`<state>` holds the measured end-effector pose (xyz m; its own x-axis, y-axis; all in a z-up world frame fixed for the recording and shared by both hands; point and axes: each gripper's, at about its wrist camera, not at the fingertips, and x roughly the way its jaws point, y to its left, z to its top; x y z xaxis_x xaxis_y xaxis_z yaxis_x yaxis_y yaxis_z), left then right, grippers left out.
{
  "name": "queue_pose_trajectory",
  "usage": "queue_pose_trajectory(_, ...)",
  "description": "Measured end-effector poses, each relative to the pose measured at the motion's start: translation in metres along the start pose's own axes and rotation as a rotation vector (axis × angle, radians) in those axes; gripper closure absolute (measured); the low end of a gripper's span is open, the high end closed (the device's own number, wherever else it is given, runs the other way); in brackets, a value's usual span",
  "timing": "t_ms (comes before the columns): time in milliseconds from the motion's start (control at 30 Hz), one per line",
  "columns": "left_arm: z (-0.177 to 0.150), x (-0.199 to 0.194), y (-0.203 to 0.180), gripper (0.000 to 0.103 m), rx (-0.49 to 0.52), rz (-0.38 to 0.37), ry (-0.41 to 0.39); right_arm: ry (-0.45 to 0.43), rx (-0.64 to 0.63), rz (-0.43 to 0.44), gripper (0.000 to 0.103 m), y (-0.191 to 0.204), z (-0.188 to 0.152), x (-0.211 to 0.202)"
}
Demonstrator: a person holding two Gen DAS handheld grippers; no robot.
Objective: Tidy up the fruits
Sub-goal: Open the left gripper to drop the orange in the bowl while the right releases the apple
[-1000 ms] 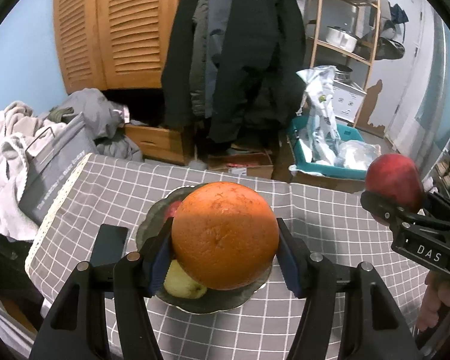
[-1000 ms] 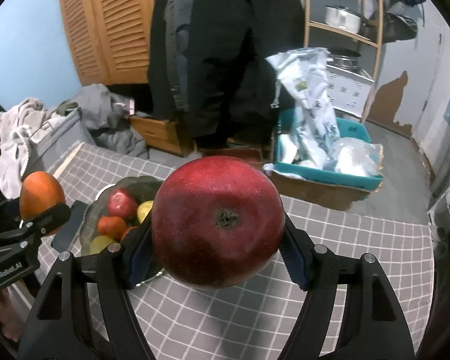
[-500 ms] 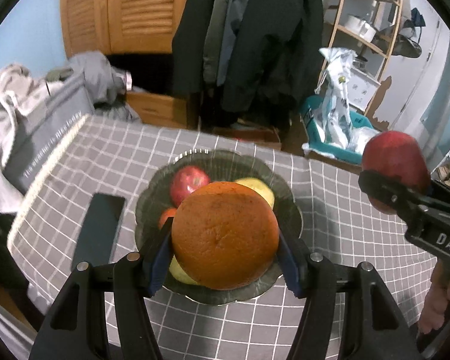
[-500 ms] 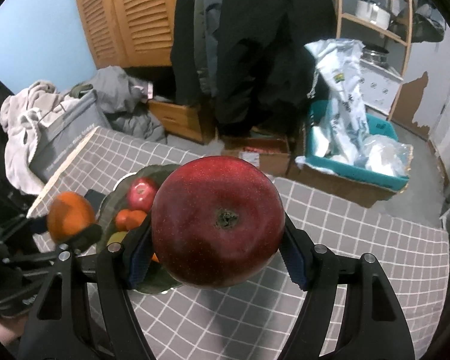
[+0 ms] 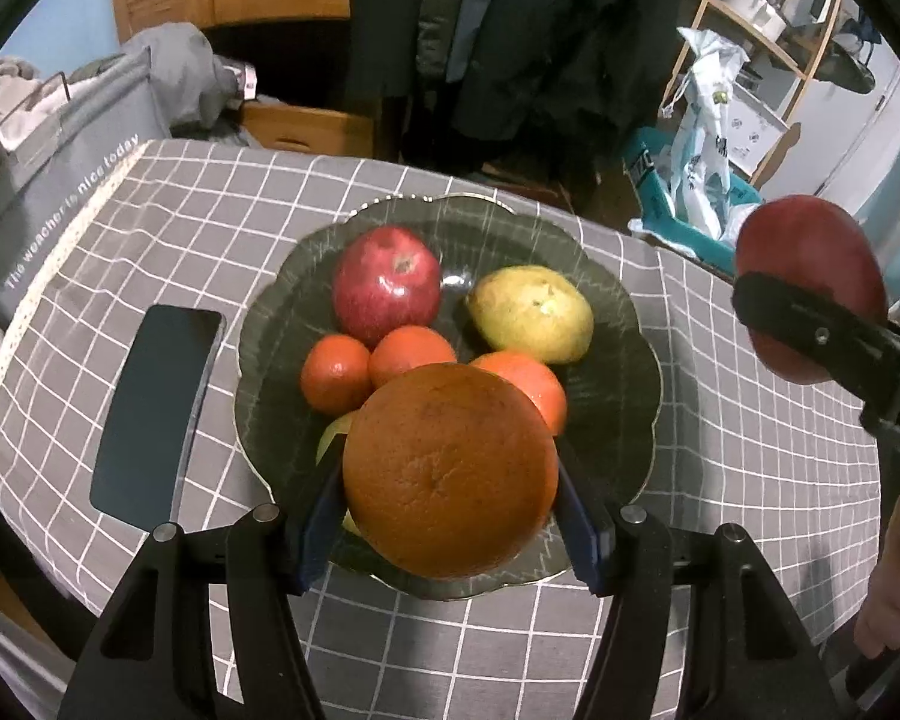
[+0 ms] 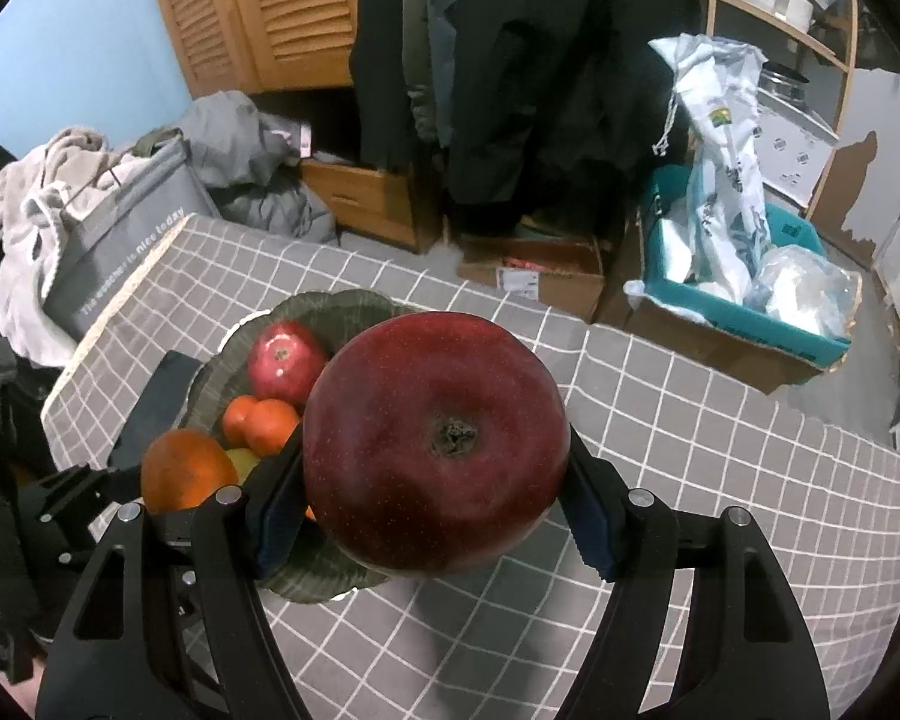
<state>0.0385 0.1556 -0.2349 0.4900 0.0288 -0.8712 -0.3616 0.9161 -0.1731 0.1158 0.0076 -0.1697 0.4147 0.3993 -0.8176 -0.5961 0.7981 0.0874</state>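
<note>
My left gripper (image 5: 447, 525) is shut on a large orange (image 5: 450, 471), held over the near side of a dark scalloped bowl (image 5: 618, 396). Inside the bowl lie a red apple (image 5: 387, 285), a yellow-green pear (image 5: 531, 312) and three small tangerines (image 5: 336, 372). My right gripper (image 6: 435, 525) is shut on a big dark-red apple (image 6: 435, 450), hanging to the right of the bowl (image 6: 330, 306). In the left wrist view that apple (image 5: 810, 276) shows at the right edge; in the right wrist view the orange (image 6: 186, 468) shows at lower left.
A dark phone (image 5: 156, 408) lies flat left of the bowl on the grey checked tablecloth (image 5: 750, 450). A grey bag (image 5: 48, 192) and laundry sit past the table's left edge. Beyond the far edge stand hanging coats (image 6: 510, 60), cardboard boxes and a teal bin (image 6: 750, 276).
Both grippers have sunk toward the table and tipped further down. The orange now hangs low over the bowl, whose fruit has come into full view. The red apple has drawn closer to the bowl.
</note>
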Motion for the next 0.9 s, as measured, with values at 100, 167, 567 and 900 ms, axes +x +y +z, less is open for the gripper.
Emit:
queue_pose_trajectory(100, 0.0, 0.005, -0.002, 0.039, 0.007, -0.007, 0.014, 0.016, -0.004, 0.0, 0.029, 0.002, -0.001, 0.008)
queue_pose_trajectory(167, 0.0, 0.007, -0.004, 0.038, 0.008, -0.013, 0.016, 0.023, -0.004, 0.001, 0.029, 0.002, -0.002, 0.012)
queue_pose_trajectory(567, 0.006, -0.006, 0.003, 0.019, -0.003, -0.013, -0.042, 0.054, 0.034, 0.032, 0.029, -0.004, 0.001, 0.031)
queue_pose_trajectory(900, 0.01, -0.011, 0.03, 0.019, -0.086, 0.034, -0.061, 0.124, 0.012, 0.067, 0.029, 0.006, -0.008, 0.065)
